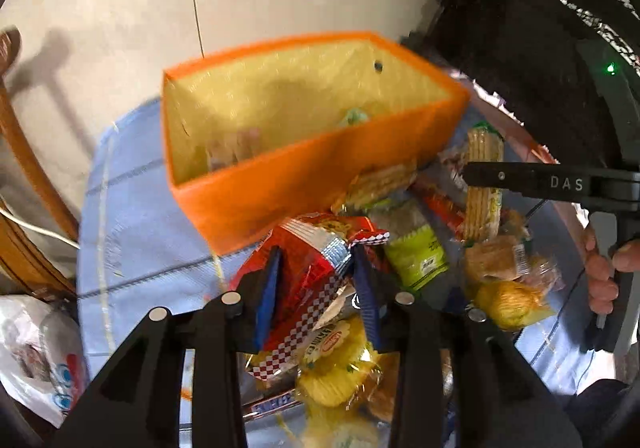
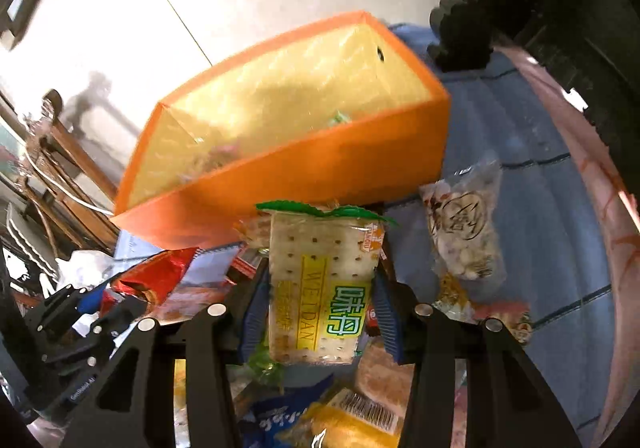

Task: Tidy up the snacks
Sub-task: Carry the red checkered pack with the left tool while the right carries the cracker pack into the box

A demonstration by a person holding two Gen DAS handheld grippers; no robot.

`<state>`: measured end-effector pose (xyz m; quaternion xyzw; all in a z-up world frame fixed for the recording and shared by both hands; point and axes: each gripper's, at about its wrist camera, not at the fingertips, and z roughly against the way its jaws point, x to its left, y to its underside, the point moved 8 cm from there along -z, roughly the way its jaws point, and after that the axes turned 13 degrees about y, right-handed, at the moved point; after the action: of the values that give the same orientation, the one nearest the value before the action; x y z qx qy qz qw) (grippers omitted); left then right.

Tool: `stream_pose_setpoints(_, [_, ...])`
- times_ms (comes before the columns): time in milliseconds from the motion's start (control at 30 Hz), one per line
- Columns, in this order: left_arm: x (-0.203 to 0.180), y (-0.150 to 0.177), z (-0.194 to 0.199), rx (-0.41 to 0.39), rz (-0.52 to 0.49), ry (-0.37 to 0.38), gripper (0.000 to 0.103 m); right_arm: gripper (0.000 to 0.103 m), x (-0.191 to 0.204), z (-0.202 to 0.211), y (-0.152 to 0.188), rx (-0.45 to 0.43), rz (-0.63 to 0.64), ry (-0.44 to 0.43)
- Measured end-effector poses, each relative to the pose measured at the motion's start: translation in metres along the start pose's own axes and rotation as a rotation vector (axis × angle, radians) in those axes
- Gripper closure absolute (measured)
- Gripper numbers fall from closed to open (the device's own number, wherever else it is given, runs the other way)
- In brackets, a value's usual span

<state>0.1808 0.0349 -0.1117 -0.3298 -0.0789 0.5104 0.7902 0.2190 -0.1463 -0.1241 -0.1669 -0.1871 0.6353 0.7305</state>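
Left tongs clamped on a red packet with a checkered edge, blue pads pressing both sides, packet lifted clear of the pile. Right tongs clamped on a cracker pack, clear wrap with a green top seal and yellow-green label, held upright between blue pads. Both pointing steeply down at the worktop, covered in pale blue cloth with stitched lines.

Just beyond both tongs: orange box, open top, yellow inside, tilted in the fisheye view; a few wrapped pieces at its bottom, too blurred to name. Near wall of the box directly ahead of the red packet and just above the cracker pack's green seal.

Under and right of left tongs: snack pile of yellow cakes, a lime-green packet, long cracker sleeves, clear-wrapped pastries. Right of right tongs: clear nut bag lying on the cloth, apart from the cracker pack. Below right tongs: blue wrapper and a yellow pack with a barcode.

Seen from the left camera, far right: right tongs' black body with a hand gripping its handle. Seen from the right camera, lower left: left tongs' black frame, red packet beside it.

Left of the worktop: wooden chair against a pale wall.
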Motion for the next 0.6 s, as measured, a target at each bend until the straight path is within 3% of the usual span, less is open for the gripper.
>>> stream_pose_setpoints(167, [-0.016, -0.028, 0.04, -0.084, -0.018, 0.053, 0.069, 0.055, -0.001, 0.052, -0.029, -0.13, 0.019, -0.023])
stream_pose_setpoints(333, [-0.018, -0.074, 0.056, -0.154, -0.042, 0.034, 0.069, 0.055, 0.011, 0.079, -0.078, -0.227, 0.068, -0.007])
stream_pose_setpoints(600, [0.016, -0.138, 0.028, -0.202, 0.04, -0.028, 0.069, 0.055, 0.021, 0.031, -0.15, -0.208, 0.091, 0.047])
